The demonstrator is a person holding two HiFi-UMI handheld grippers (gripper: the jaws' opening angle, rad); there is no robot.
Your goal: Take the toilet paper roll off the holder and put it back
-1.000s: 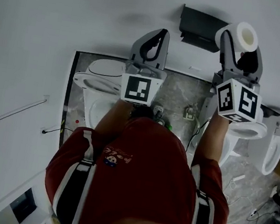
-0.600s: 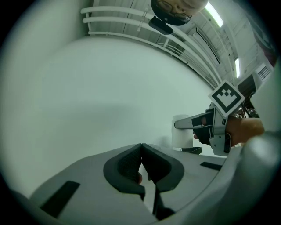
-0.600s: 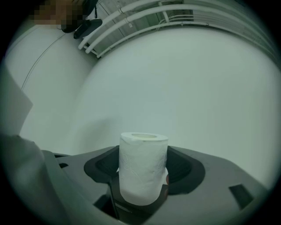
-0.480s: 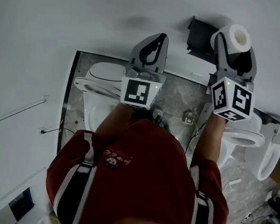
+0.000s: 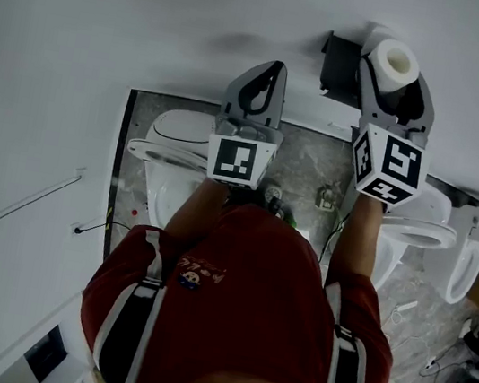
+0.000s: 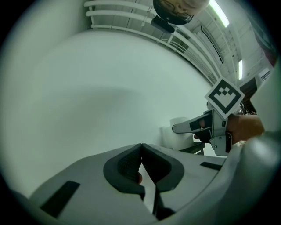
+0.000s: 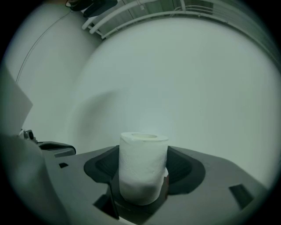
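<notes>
Right gripper clamps the roll; left gripper closed, empty. Keep the roll level nearing the holder.

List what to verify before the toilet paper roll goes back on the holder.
1. Grip: toilet paper roll clamped in right tool, squeezed from both sides: ok.
2. Roll sits straight, core end showing: ok.
3. Target: holder in sight beside the roll: ok.
4. Holder free to take the roll: cannot tell.
5. Left tool shut, empty, clear of the holder: ok.
</notes>
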